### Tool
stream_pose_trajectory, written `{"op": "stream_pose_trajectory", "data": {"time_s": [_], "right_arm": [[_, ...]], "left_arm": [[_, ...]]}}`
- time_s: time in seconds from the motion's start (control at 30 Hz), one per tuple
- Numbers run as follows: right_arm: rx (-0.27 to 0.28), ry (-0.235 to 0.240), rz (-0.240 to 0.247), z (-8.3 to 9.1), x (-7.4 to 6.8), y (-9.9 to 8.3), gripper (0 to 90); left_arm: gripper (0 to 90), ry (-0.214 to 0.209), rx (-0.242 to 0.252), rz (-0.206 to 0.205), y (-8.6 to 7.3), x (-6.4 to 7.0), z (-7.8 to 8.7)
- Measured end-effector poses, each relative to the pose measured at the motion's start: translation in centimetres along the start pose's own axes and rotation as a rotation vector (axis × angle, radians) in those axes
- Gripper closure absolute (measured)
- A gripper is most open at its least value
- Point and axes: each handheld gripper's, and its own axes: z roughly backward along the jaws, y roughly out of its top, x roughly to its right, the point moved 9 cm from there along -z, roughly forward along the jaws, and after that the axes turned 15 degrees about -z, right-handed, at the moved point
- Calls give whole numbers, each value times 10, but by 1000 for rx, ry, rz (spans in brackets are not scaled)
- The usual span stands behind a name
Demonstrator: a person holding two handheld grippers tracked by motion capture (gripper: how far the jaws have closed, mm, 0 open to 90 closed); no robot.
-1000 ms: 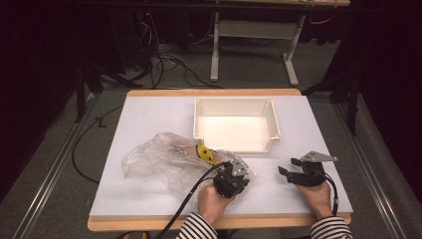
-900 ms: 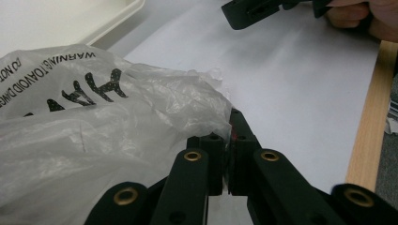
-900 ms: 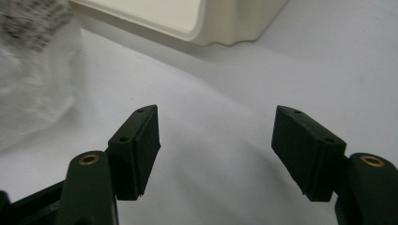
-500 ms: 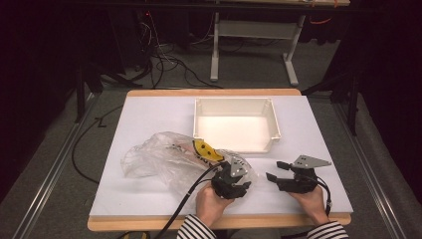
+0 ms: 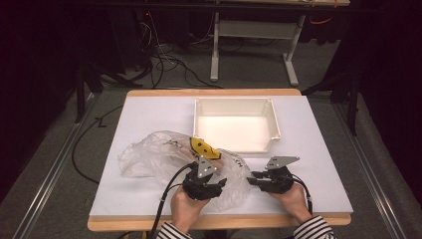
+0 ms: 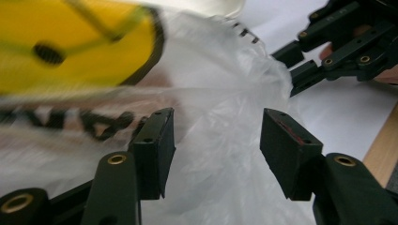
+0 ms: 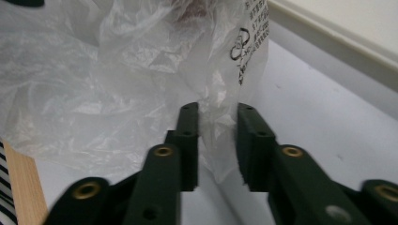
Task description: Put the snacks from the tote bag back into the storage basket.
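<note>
Clear plastic bag (image 5: pixel 169 159) crumpled near-left of white bin (image 5: pixel 236 124), yellow item (image 5: pixel 201 148) inside; left gripper (image 6: pixel 213 140) jaws apart over the film, right gripper (image 7: pixel 216 136) jaws narrowly apart straddling bag edge, likely to pull it open.

Both grippers are all matte black; left gripper (image 5: pixel 205 185) and right gripper (image 5: pixel 255 179) each carry a grey three-cornered plate on top. The jaws are chunky squared-off blocks on linkage arms with brass-coloured pivot rivets; a black cable trails off each one. Sleeves are black-and-white striped, cuffs at the wrists.
</note>
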Motion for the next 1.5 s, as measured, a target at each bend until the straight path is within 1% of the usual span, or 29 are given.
{"op": "stream_pose_trajectory", "data": {"time_s": [0.07,0.1,0.13,0.17,0.23,0.3,0.43,0.57,0.83,0.9,1.0,1.2,1.23,1.27,1.3,1.37,1.43,1.5], "right_arm": [[-7,-1,-7,1,2,-1,820],[-6,1,-3,2,3,-2,851],[-10,-1,-9,3,3,-2,867],[-11,0,-6,5,4,-3,875],[-15,0,-6,8,5,-4,884],[-14,-6,1,12,8,-6,889],[-8,-16,-1,20,13,-9,891],[3,-34,-12,30,21,-11,891],[12,-78,-45,48,43,-17,890],[16,-93,-61,52,49,-19,889],[19,-118,-72,57,57,-21,889],[32,-174,-96,66,74,-16,889],[39,-182,-92,67,77,-14,888],[38,-188,-105,68,78,-14,886],[46,-194,-103,69,79,-12,877],[53,-190,-120,71,77,-11,833],[61,-189,-113,72,73,-10,777],[83,-185,-82,76,64,-7,737]], "left_arm": [[453,18,1,13,-4,-6,5],[453,21,4,19,-5,-8,7],[453,27,7,27,-6,-10,8],[452,34,6,27,-8,-13,10],[451,51,7,33,-10,-17,14],[449,82,-12,16,-14,-21,16],[447,100,-21,21,-20,-26,19],[445,116,-26,28,-24,-31,21],[444,129,-30,45,-32,-37,24],[445,125,-33,47,-34,-37,23],[449,120,-35,49,-36,-37,19],[460,97,-43,44,-40,-31,13],[464,97,-45,42,-41,-31,12],[471,95,-51,41,-42,-30,11],[484,93,-55,40,-43,-30,10],[498,95,-64,41,-45,-30,8],[509,95,-65,41,-45,-29,7],[517,103,-55,35,-42,-27,10]]}}
